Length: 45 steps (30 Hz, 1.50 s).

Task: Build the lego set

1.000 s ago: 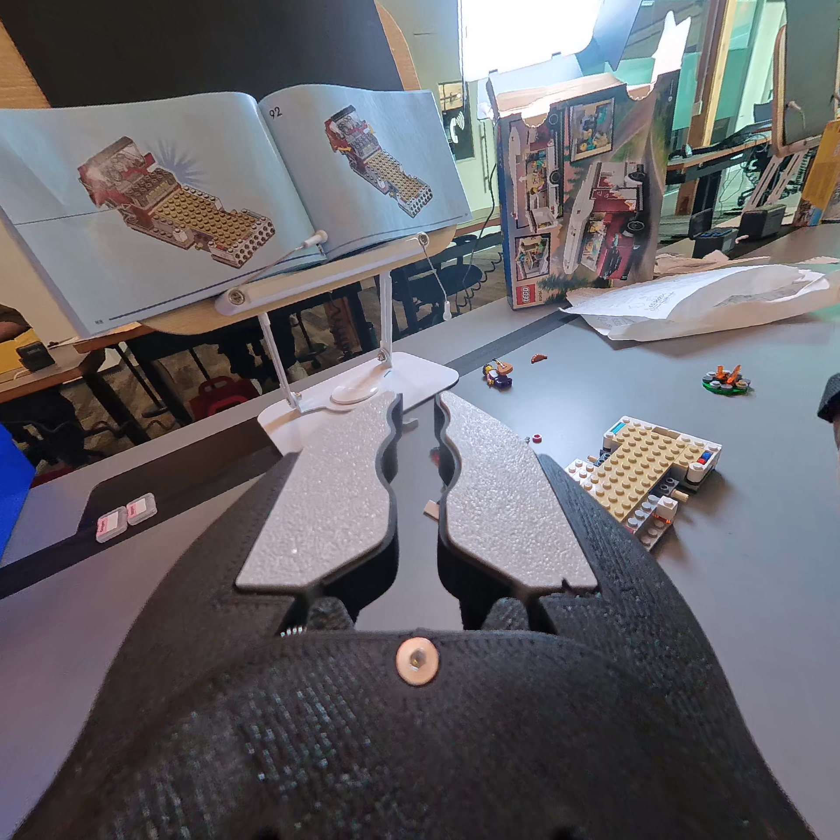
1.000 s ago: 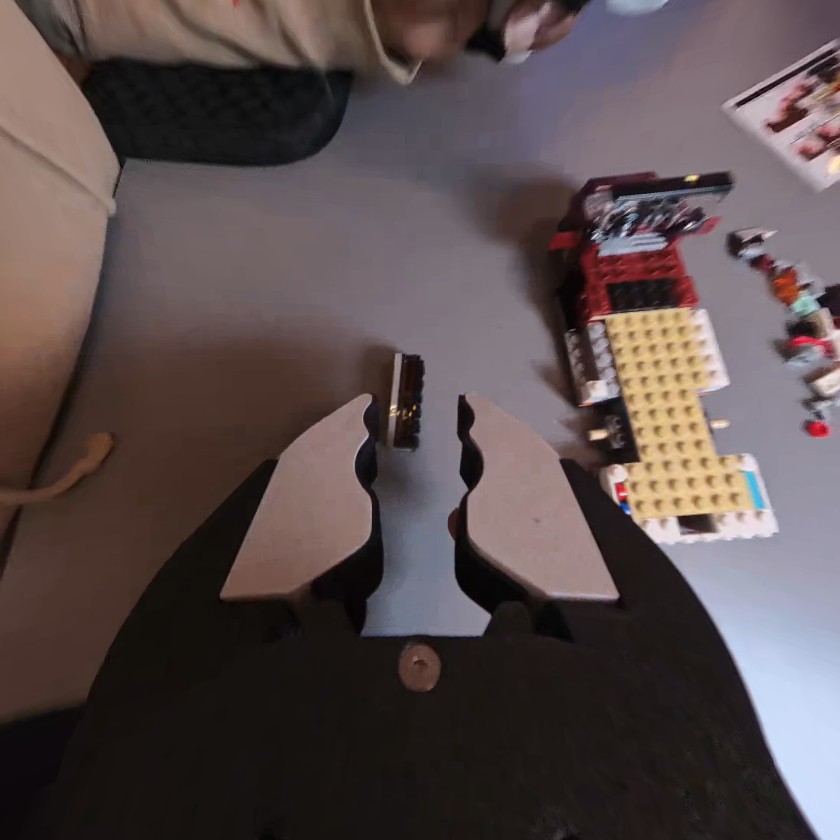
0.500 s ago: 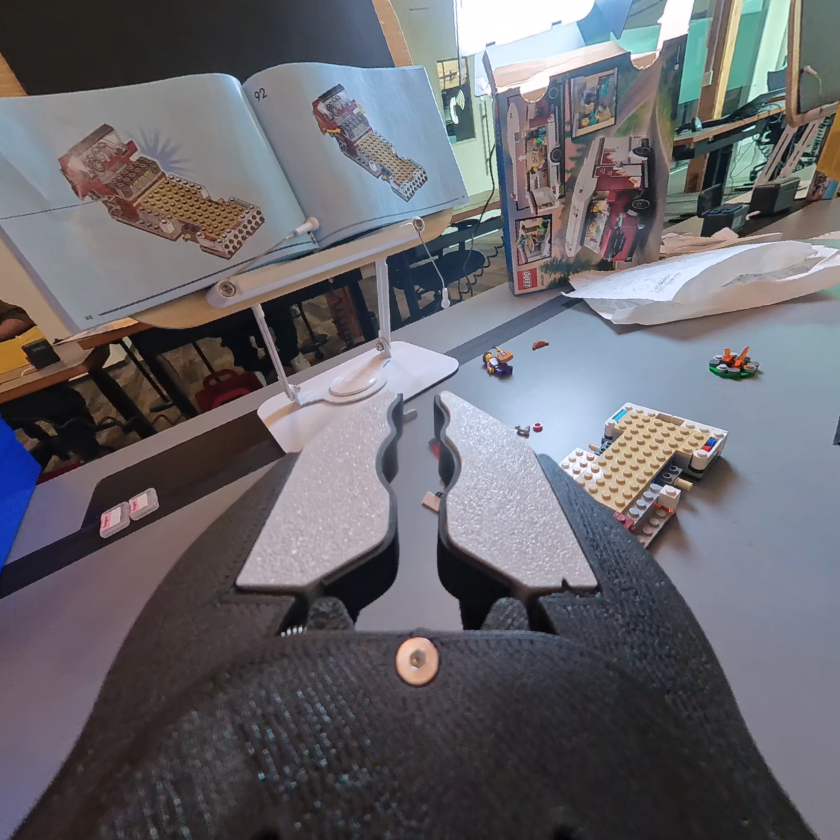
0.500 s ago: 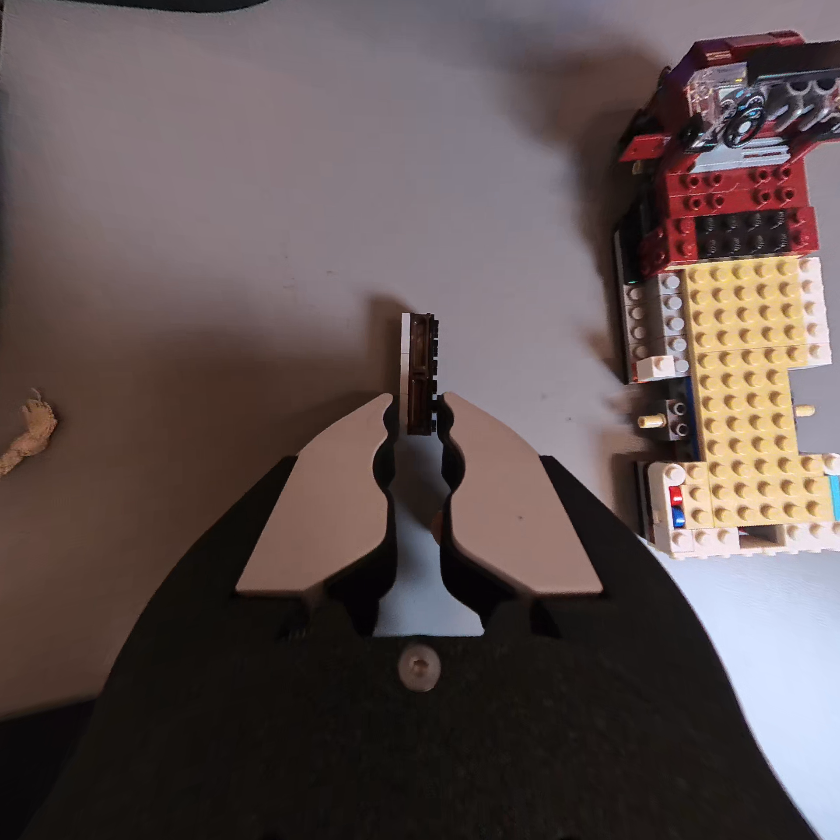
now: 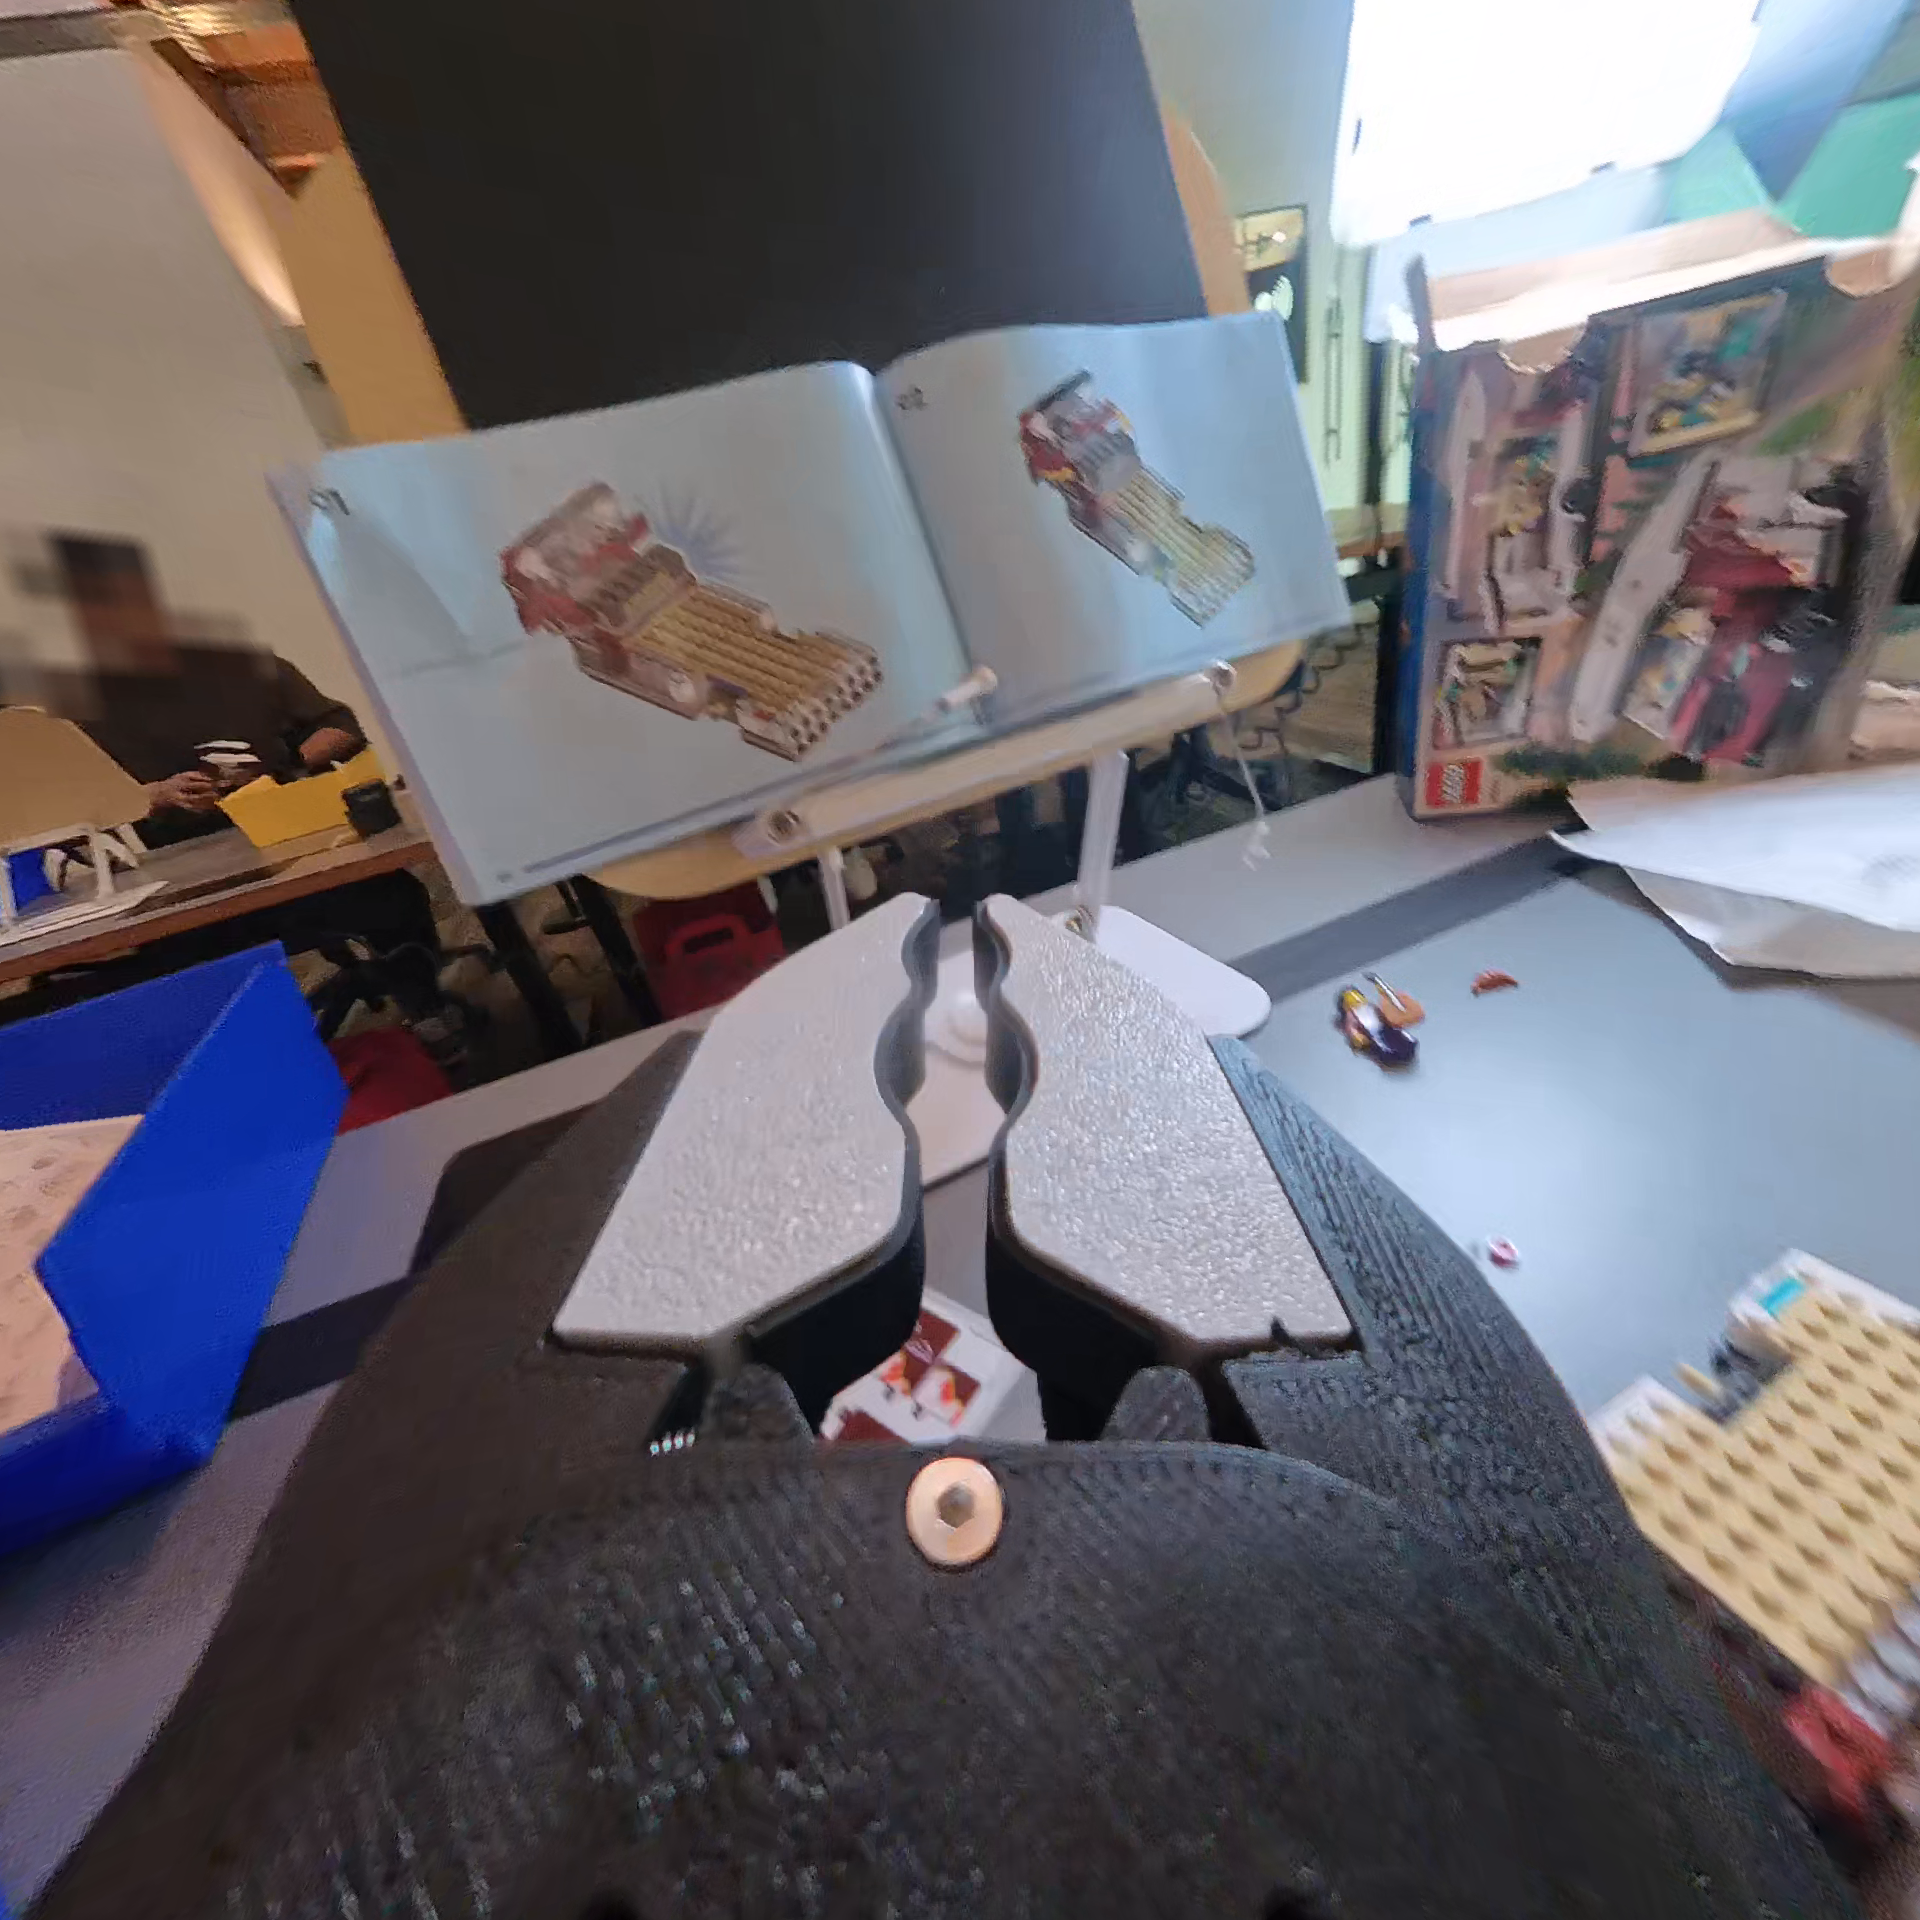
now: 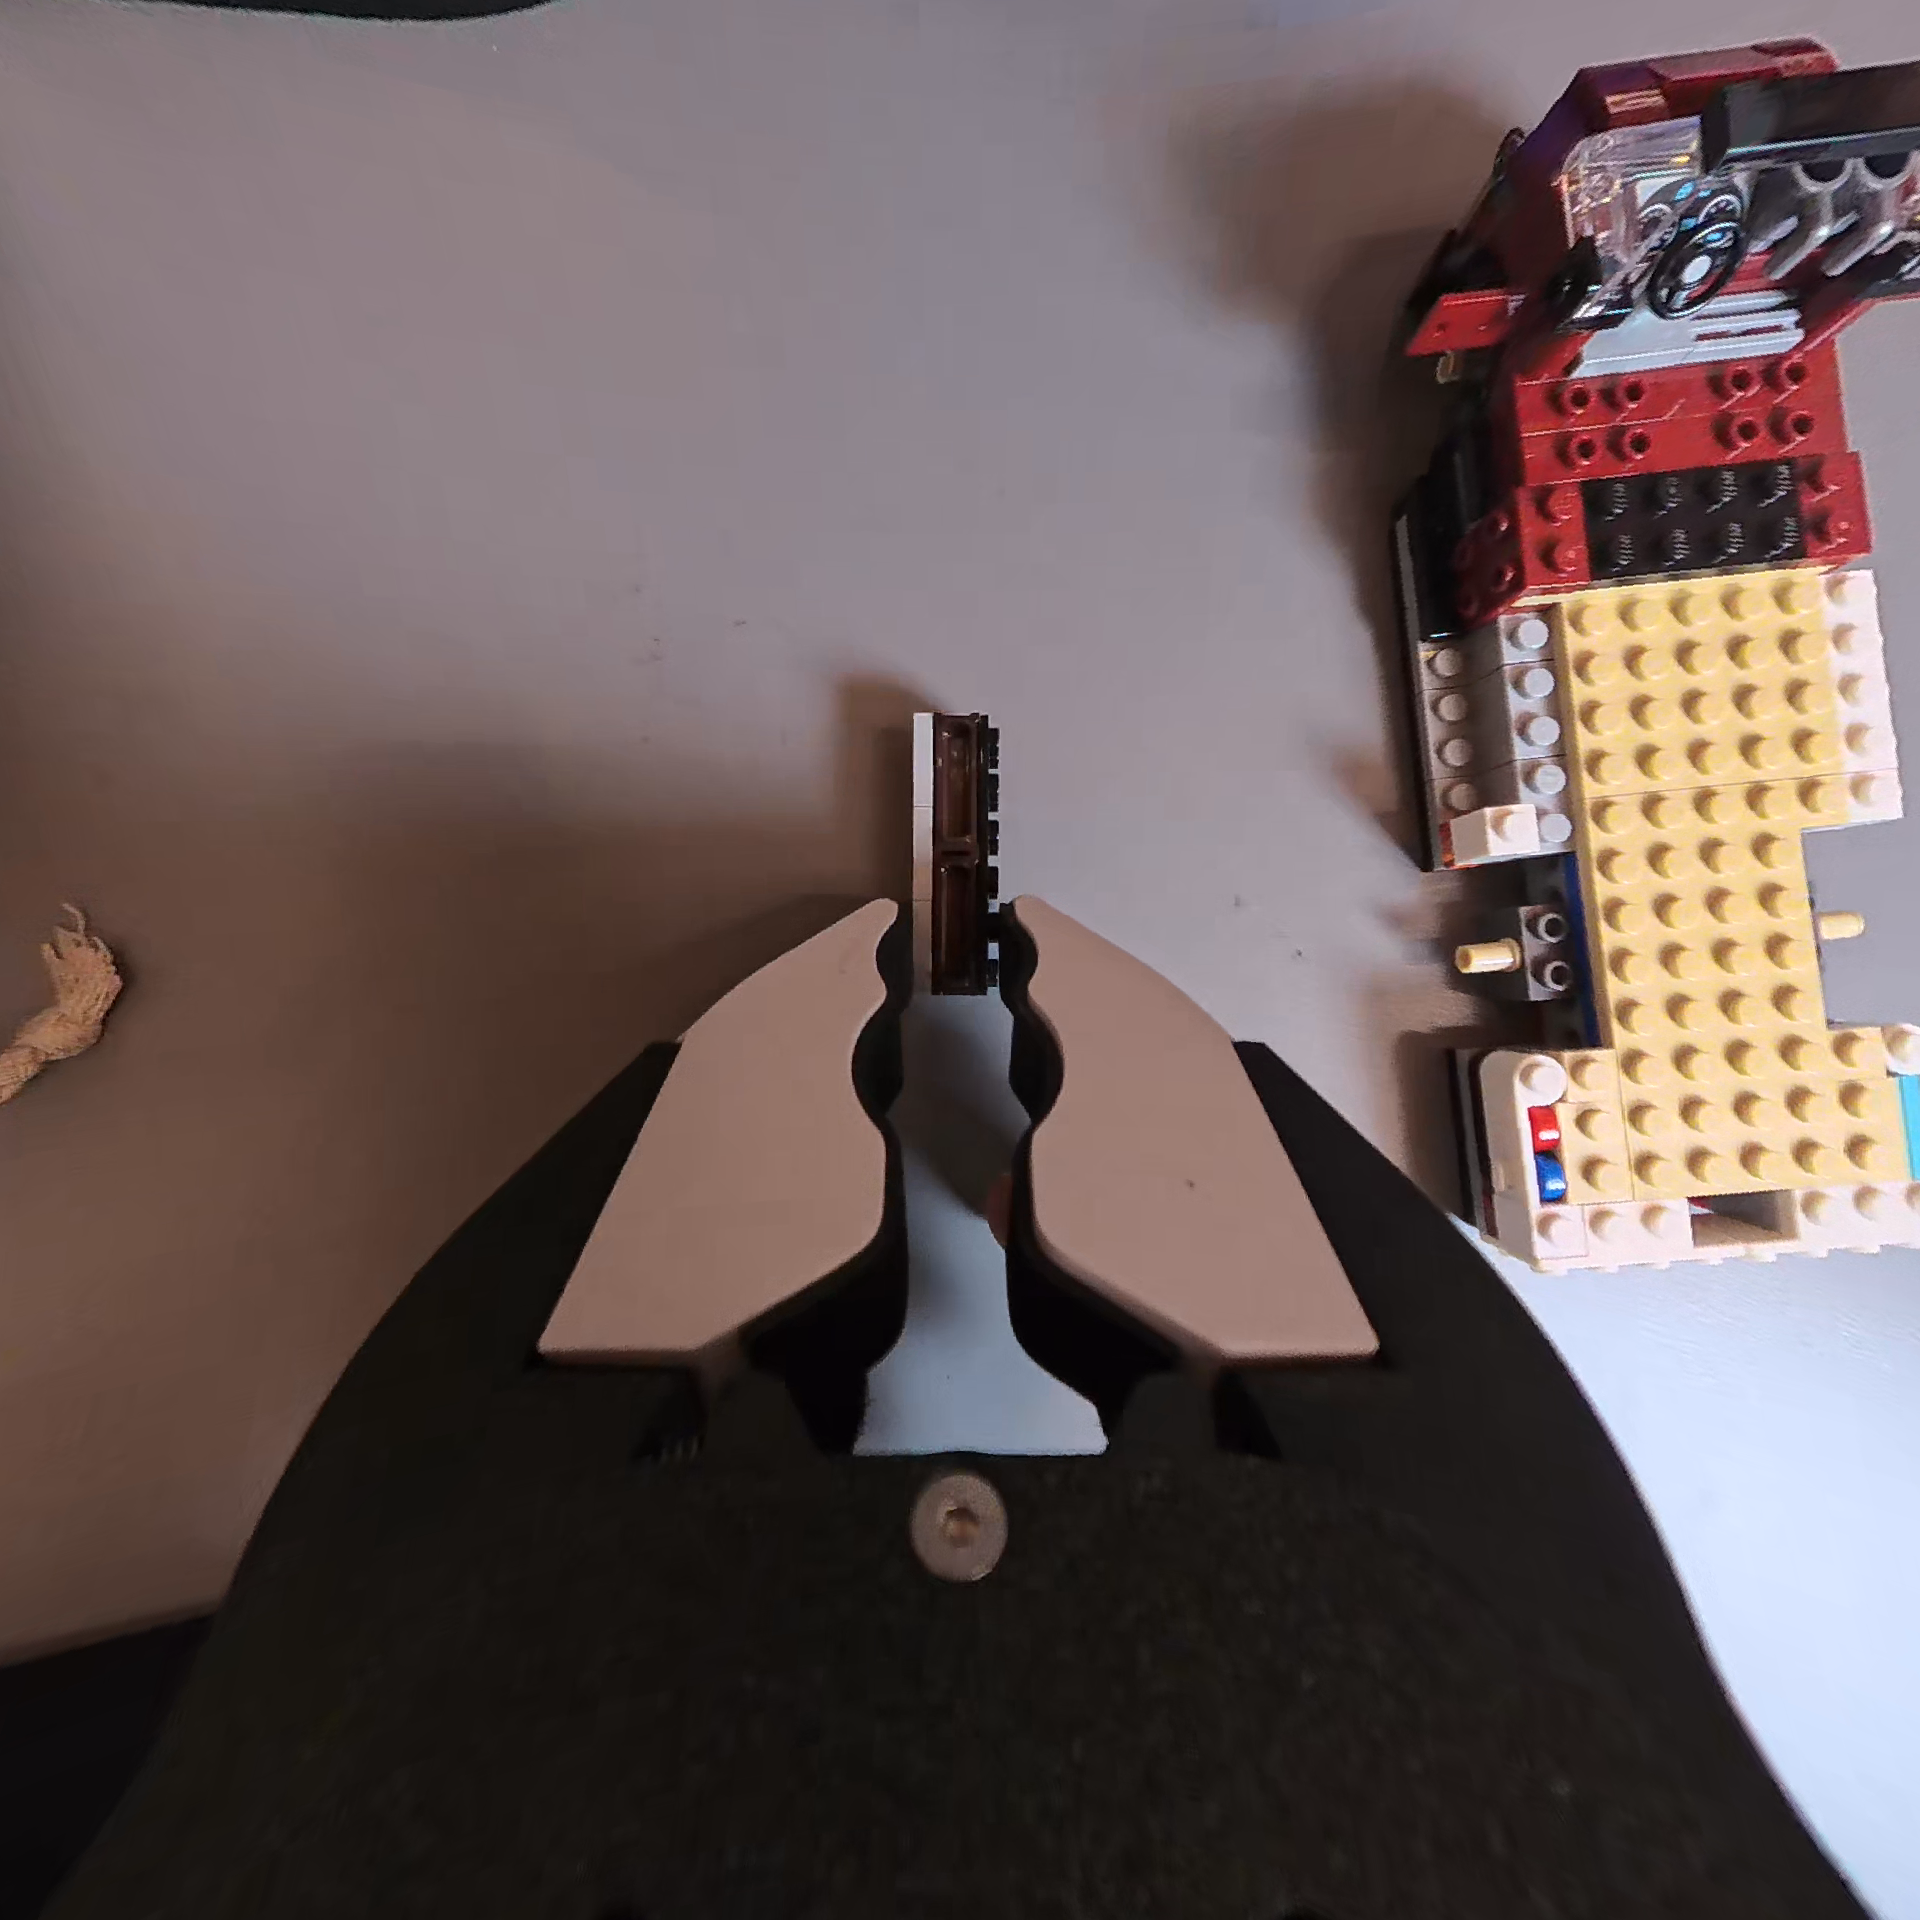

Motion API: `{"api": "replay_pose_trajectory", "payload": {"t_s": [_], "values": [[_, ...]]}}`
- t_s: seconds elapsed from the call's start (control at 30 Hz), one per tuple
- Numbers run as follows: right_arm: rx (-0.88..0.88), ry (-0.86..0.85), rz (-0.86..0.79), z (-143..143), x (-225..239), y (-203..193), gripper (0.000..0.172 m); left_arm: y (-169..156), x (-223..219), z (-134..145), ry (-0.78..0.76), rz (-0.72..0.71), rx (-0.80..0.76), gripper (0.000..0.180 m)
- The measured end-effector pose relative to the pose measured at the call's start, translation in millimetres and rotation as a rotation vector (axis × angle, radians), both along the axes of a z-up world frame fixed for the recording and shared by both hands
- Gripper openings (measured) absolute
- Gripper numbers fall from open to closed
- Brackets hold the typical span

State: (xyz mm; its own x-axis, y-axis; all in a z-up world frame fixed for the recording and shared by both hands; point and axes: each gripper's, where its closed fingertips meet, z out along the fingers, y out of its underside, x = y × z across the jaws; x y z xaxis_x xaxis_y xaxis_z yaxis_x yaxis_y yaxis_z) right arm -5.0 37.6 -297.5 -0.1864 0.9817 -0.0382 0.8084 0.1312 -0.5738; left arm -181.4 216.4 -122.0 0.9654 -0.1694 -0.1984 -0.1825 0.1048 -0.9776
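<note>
Your right gripper [image 6: 954, 914] is clamped on the near end of a brown-and-white brick strip [image 6: 958, 831], centre frame, both pads pressing it. The half-built truck model [image 6: 1704, 727] lies along the right edge. Your left gripper [image 5: 956, 914] shows a narrow slit with nothing gripped, aimed at the instruction booklet [image 5: 790, 623] on its white stand [image 5: 1195, 987].

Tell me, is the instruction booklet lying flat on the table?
No. The open instruction booklet is propped up at a tilt on a white stand, raised above the grey table.
</note>
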Motion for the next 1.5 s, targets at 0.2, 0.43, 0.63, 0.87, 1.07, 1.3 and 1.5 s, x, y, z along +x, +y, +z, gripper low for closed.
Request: {"api": "replay_pose_trajectory", "payload": {"t_s": [0.2, 0.43, 0.63, 0.87, 1.07, 1.3, 1.5], "values": [[0.023, -0.009, -0.004, -2, 0, 1, 0.015, 78, -52, 55, -0.108, 0.166, 0.081, 0.000], [-0.009, 0.009, -0.011, -1, 0, 1, 0.015, 132, -75, 61, -0.118, 0.205, 0.064, 0.000], [-0.021, 0.017, -0.013, -1, 0, 2, 0.015, 144, -78, 50, -0.111, 0.197, 0.032, 0.000], [0.006, 0.005, -0.002, -2, 0, 1, 0.015, 85, -34, 49, -0.128, -0.001, 0.017, 0.005], [0.051, 0.000, 0.011, -2, -2, 1, 0.015, -26, 23, -7, -0.014, -0.274, -0.105, 0.010], [0.236, 0.006, -0.063, -1, -14, 24, 0.015, -94, 50, -65, 0.092, -0.385, -0.184, 0.011], [0.392, -0.052, -0.071, -1, -17, 30, 0.015, -105, 69, -79, 0.135, -0.454, -0.205, 0.011]]}}
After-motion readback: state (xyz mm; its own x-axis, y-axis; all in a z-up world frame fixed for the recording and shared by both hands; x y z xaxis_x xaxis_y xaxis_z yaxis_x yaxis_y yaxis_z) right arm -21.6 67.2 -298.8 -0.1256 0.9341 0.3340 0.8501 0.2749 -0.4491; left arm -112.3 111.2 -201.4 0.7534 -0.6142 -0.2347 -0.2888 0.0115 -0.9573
